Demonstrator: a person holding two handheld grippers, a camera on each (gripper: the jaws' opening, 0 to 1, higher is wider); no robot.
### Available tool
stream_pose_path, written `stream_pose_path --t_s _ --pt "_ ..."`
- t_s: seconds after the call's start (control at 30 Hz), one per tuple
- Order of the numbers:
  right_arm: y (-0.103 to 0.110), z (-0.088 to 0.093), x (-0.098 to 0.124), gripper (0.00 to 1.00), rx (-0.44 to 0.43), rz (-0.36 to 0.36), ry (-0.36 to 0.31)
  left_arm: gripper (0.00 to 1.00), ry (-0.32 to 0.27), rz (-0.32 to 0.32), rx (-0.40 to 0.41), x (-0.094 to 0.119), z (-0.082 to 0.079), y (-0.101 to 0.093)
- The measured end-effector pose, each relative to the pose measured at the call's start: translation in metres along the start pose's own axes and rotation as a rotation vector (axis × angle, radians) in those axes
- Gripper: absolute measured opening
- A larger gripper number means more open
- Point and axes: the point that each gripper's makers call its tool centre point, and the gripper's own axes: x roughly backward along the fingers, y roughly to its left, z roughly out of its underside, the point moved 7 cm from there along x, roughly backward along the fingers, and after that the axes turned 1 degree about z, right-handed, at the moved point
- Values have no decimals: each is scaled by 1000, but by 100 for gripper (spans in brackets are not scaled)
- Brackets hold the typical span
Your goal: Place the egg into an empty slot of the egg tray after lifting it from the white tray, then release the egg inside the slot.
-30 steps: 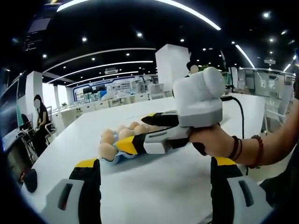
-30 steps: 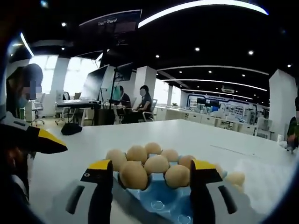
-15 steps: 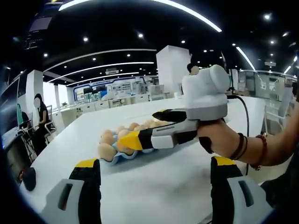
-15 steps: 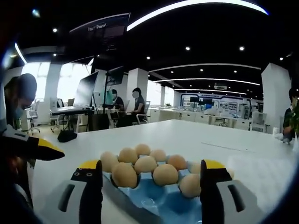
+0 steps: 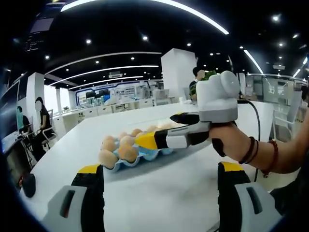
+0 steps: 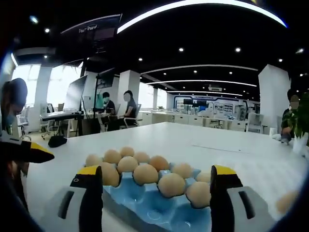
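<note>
Right gripper (image 6: 157,186): jaws wide apart, nothing between them, hovering just above the tray's near edge.
Left gripper (image 5: 159,183): jaws wide apart, empty, low over the table (image 5: 159,193).
Tray (image 6: 145,205): blue, on the white table, most slots filled, near-edge slots bare.
Eggs (image 6: 146,174): brown, seated in rows in the tray.
Loose egg (image 6: 288,202): blurred, on the table towards its right edge, apart from the tray.
Hand (image 5: 231,142): grips the right gripper, beads at the wrist.

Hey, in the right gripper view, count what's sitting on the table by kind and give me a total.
Blue egg tray: 1
Eggs in the tray: 12 that I can make out, some partly hidden behind the jaws
Loose egg on the table, blurred at the view's right edge: 1
Total: 14
</note>
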Motion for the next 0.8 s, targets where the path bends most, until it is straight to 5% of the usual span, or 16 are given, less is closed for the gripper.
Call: stream_pose_path --t_s 0.8 --pt "-46 14 30 95 -7 127 32 100 -5 25 -3 -4 -2 -10"
